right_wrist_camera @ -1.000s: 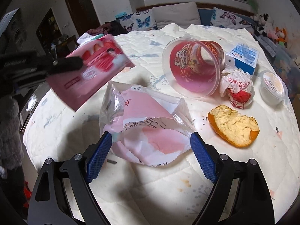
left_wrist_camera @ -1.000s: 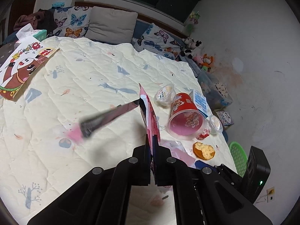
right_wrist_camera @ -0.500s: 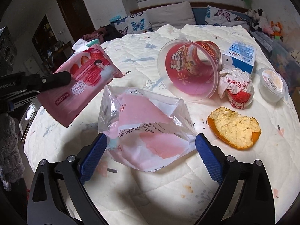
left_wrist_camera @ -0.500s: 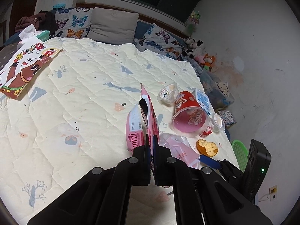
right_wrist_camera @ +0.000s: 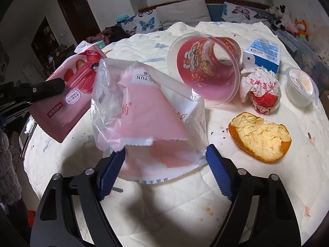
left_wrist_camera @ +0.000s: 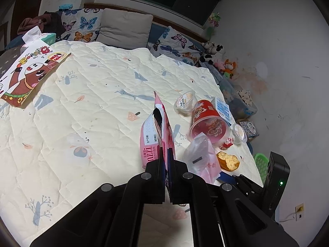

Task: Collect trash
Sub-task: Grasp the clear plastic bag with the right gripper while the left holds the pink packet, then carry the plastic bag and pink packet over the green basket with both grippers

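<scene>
My left gripper (left_wrist_camera: 166,154) is shut on a pink snack wrapper (left_wrist_camera: 158,131) held upright above the quilt; the wrapper also shows in the right wrist view (right_wrist_camera: 67,100). My right gripper (right_wrist_camera: 165,160) is open, its blue pads (right_wrist_camera: 112,170) on either side of a clear and pink plastic bag (right_wrist_camera: 148,115), which stands up between them and also shows in the left wrist view (left_wrist_camera: 200,154). Behind lie a red plastic cup (right_wrist_camera: 207,70) on its side, a crumpled paper ball (right_wrist_camera: 260,89), an orange peel (right_wrist_camera: 261,135), a small lidded tub (right_wrist_camera: 302,86) and a blue carton (right_wrist_camera: 264,53).
The quilted bedspread (left_wrist_camera: 92,113) covers the bed. A cartoon bag (left_wrist_camera: 28,76) and a tissue box (left_wrist_camera: 39,37) sit at the far left, pillows (left_wrist_camera: 125,30) at the head. A second clear tub (left_wrist_camera: 185,103) lies by the cup. A green basket (left_wrist_camera: 261,162) stands off the right edge.
The plastic bag has risen and crumpled upright between my right pads, which have come closer together. My left gripper has brought the pink wrapper close beside the bag.
</scene>
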`<state>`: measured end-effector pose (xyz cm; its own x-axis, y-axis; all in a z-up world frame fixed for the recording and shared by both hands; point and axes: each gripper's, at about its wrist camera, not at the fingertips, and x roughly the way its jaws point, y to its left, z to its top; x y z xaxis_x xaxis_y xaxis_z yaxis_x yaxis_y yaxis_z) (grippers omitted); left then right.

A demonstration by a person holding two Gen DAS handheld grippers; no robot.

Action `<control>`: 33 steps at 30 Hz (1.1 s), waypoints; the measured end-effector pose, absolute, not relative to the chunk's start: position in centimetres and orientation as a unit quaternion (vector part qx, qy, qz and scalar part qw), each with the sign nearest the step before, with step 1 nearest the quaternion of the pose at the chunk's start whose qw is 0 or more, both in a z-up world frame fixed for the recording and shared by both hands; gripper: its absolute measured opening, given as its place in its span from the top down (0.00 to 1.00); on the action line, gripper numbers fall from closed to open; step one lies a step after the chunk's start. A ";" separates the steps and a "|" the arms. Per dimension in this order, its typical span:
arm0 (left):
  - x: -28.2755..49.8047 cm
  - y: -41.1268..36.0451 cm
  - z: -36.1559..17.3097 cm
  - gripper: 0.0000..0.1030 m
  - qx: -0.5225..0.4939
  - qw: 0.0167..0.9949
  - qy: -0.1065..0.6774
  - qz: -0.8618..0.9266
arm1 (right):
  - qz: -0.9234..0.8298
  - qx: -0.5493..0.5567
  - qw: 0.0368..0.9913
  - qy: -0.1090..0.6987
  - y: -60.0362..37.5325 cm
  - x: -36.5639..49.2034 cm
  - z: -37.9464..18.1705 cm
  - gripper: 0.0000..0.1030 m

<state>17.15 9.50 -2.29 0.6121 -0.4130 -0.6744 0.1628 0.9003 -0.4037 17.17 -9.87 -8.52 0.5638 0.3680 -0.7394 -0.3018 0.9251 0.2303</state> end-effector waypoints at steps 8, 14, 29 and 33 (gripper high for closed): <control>15.9 9.5 -1.5 0.98 -0.153 0.887 0.400 -0.171 | 0.192 0.035 0.887 0.418 -10.2 15.8 -8.0 0.33; 14.7 9.4 -0.6 0.97 -0.157 0.887 0.392 -0.185 | 0.194 0.039 0.894 0.401 -11.3 14.2 -6.7 0.35; 13.1 1.5 1.3 0.97 -0.120 0.873 0.380 -0.282 | 0.107 0.075 0.925 0.358 -21.8 8.0 -3.3 0.35; 13.4 -2.1 1.3 0.97 -0.114 0.857 0.386 -0.321 | 0.054 0.084 0.933 0.347 -26.0 6.4 -2.8 0.35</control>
